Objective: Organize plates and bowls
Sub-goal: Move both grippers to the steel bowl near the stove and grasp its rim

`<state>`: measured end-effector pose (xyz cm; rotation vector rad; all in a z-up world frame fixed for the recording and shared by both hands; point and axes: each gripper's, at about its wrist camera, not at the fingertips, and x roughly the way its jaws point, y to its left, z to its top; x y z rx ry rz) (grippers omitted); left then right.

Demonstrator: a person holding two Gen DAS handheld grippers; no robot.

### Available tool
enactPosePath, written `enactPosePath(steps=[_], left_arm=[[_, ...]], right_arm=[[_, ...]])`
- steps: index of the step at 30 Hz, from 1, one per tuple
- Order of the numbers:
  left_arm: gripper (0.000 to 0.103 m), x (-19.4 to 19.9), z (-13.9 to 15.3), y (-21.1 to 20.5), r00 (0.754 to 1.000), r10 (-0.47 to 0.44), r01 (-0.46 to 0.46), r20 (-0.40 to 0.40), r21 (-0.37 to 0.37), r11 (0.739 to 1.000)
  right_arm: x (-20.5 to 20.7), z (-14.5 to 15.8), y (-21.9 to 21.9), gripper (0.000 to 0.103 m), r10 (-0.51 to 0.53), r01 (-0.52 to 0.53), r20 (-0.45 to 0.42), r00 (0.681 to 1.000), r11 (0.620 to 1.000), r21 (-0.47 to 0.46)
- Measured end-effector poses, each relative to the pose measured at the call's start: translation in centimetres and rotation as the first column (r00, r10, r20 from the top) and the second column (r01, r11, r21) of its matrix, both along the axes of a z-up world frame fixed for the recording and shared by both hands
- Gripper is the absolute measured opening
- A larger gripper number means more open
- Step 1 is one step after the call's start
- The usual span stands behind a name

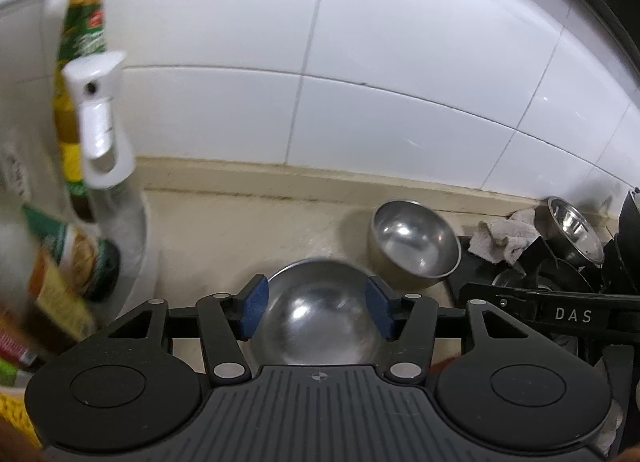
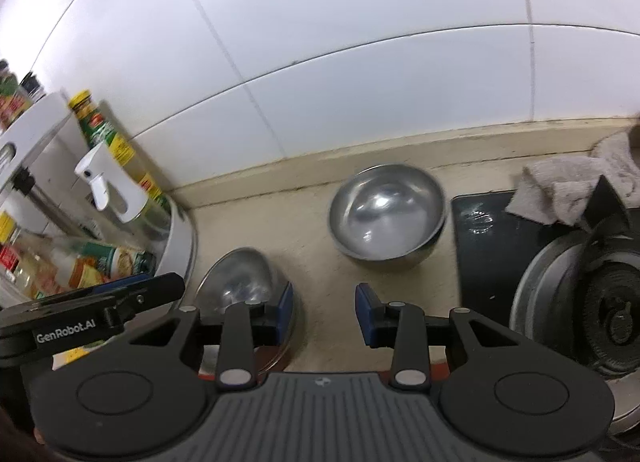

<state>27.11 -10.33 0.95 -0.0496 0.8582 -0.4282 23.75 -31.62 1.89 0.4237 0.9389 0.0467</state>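
Left gripper [image 1: 316,312] blue pads spread, straddling near round steel bowl [image 1: 316,322], apparently clear of rim. Right gripper [image 2: 325,312] fingers apart, empty. Second steel bowl [image 2: 387,218] near tiled wall. Square pads on rim before nesting.

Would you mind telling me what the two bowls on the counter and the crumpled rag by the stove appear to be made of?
Near bowl and far bowl: most likely stainless steel with a brushed-to-shiny finish; both are grey and show bright mirror-like glints inside. Rag: seemingly a soft woven or terry cloth, matte greyish and dingy, lying in limp folds; the exact fibre cannot be told.
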Motion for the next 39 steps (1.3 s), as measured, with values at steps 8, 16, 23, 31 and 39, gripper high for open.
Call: enactPosePath(steps=[8,16,23,31,39], left_arm=[[0.067,3.1,-0.1,-4.0,0.998,-0.057,0.057,-0.008,0.009,0.998],[0.068,6.3,-2.2,-7.9,0.989,-0.137,0.141,-0.059,0.067,0.988],[0.067,9.4,-5.0,-10.3,0.975,-0.198,0.212,-0.104,0.143,0.967],[0.048,11.8,-7.2,-11.6,0.953,-0.241,0.278,-0.186,0.208,0.938],[0.029,12.8,-9.0,-12.0,0.931,-0.257,0.308,-0.260,0.181,0.934]], right_arm=[[1.0,-0.2,-4.3,0.034,-0.081,0.081,-0.015,0.997,0.997,-0.014],[3.5,-2.3,-6.3,0.034,-0.116,0.118,-0.049,0.992,0.993,0.020],[5.5,-4.8,-6.8,0.034,-0.118,0.123,-0.100,0.988,0.992,0.040],[7.2,-6.6,-6.4,0.035,-0.091,0.100,-0.128,0.988,0.993,0.064],[8.2,-8.0,-5.7,0.023,-0.054,0.063,-0.152,0.987,0.996,0.055]])
